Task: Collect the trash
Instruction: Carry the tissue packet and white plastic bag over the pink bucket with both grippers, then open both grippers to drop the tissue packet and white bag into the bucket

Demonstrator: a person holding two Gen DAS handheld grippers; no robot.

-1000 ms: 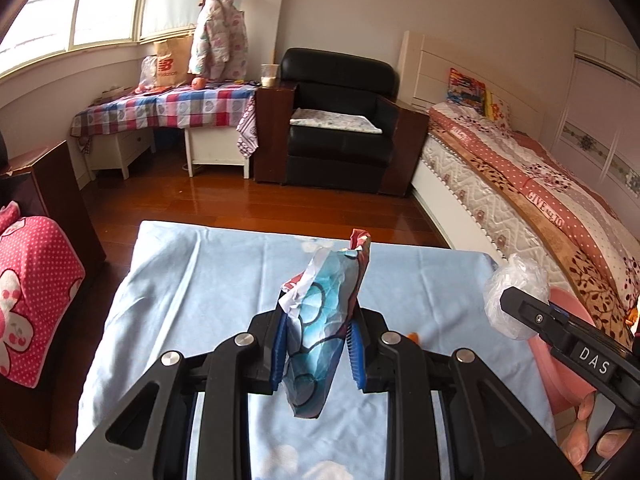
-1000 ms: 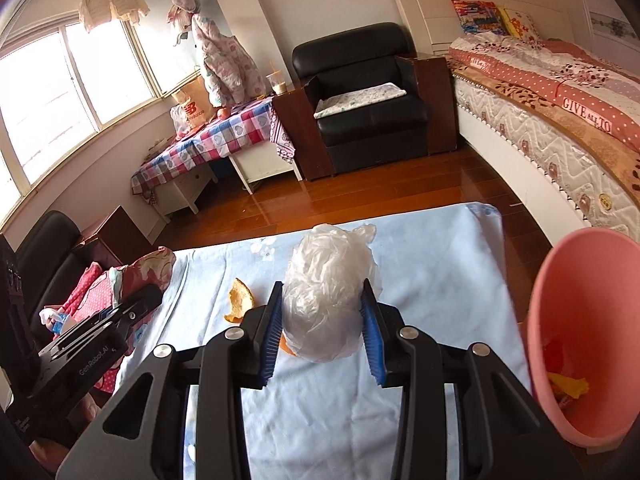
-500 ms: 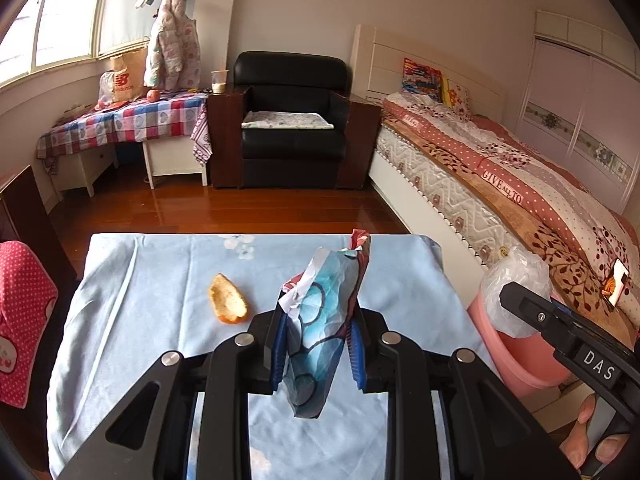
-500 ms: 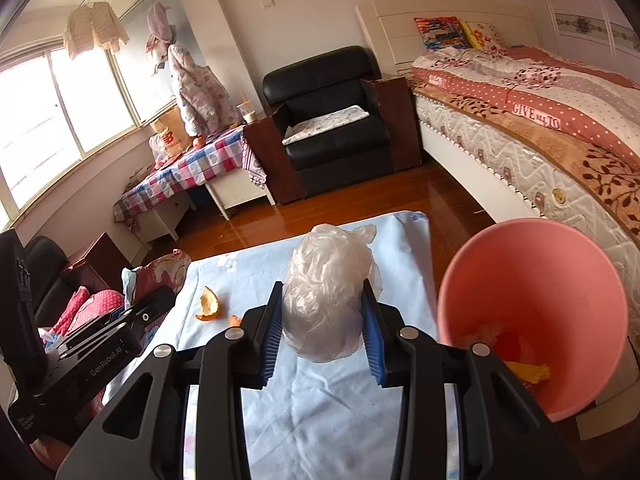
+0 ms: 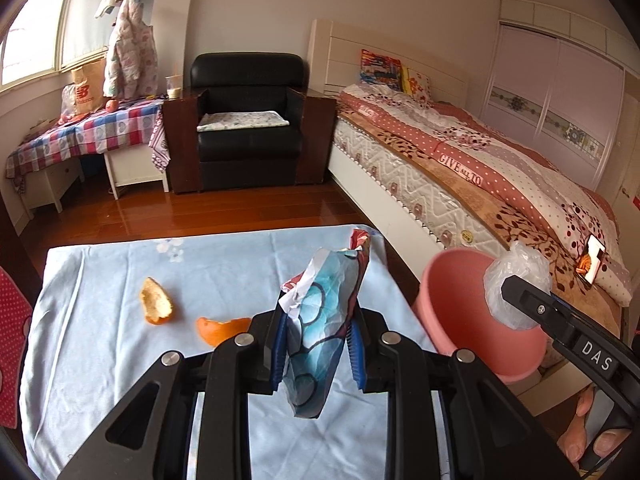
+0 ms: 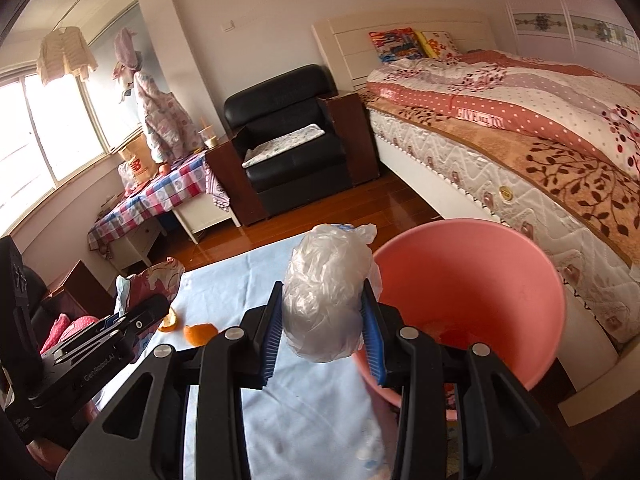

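Both grippers are loaded. The left gripper is clamped on a crumpled blue-patterned wrapper, which is held upright between the fingers above the worktop. The right gripper is clamped on a scrunched clear plastic bag, held just at the near rim of the pink bin. The bin stands off the right edge of the worktop, between it and the bed.

Progress, as judged: roughly midway. Some red and yellowish waste is already seen at the bottom of the bin. Neither held item has been dropped yet; the bag is the closer of the two to release, the wrapper is well short of the bin. Two pieces of orange peel are left on the blue cloth of the worktop, near each other, still to be collected. No other litter is made out on the visible part of the worktop.

Writing read: "DAS" on the right gripper's body, in the left view. "GenRobot.AI" on the left gripper's body, in the right view, small but legible. "GIVE ALL TO" on the bed quilt. An "NB" logo on a paper bag by the window; its smaller lettering is too small to read.
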